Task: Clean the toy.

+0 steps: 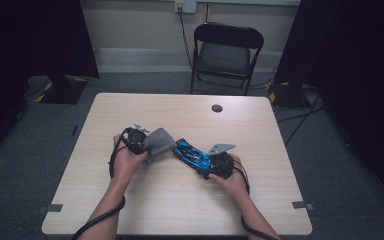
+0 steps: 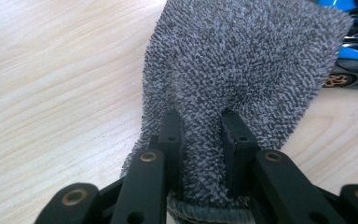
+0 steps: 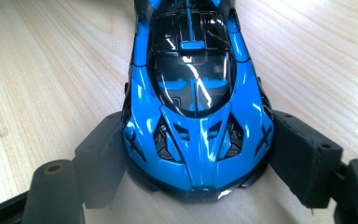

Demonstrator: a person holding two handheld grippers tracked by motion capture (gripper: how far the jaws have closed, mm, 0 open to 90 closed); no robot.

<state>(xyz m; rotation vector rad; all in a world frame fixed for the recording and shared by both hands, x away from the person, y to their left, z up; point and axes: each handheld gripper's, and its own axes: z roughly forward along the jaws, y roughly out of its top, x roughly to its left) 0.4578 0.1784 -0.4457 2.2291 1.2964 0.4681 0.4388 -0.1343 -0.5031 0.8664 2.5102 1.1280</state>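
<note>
Nearest the high camera, two forearms enter from the near edge of the table (image 1: 130,210), each hand bearing a gripper.

Left gripper (image 1: 139,140): jaws drawn narrow and clamped on a fold of grey cloth (image 2: 242,70). The cloth stands up beyond the jaws and reaches right to the car's far end.

Right gripper (image 1: 202,162): jaws set wide, pads pressed on both flanks of the blue car (image 3: 196,116) at its near end. The car lies mid-table, just right of the cloth, pointing far-left.

Handling, by judgement:
- Cloth: soft, looped pile, light and limp. It will drape and bunch, so a pinch near the hemmed edge suits it.
- Car: rigid, glossy shell, likely slippery under the pads. It tapers at the nose, where a grip could slide off. The flanks beside the wheels seem safest. Thin trim may be fragile.

Not clear:
- Whether the cloth touches the car's bodywork cannot be told; in the left gripper view it covers most of the car.
- The car's far end is cut off in the right gripper view.
- The car's underside and whether its wheels rest on the table are hidden.
</note>
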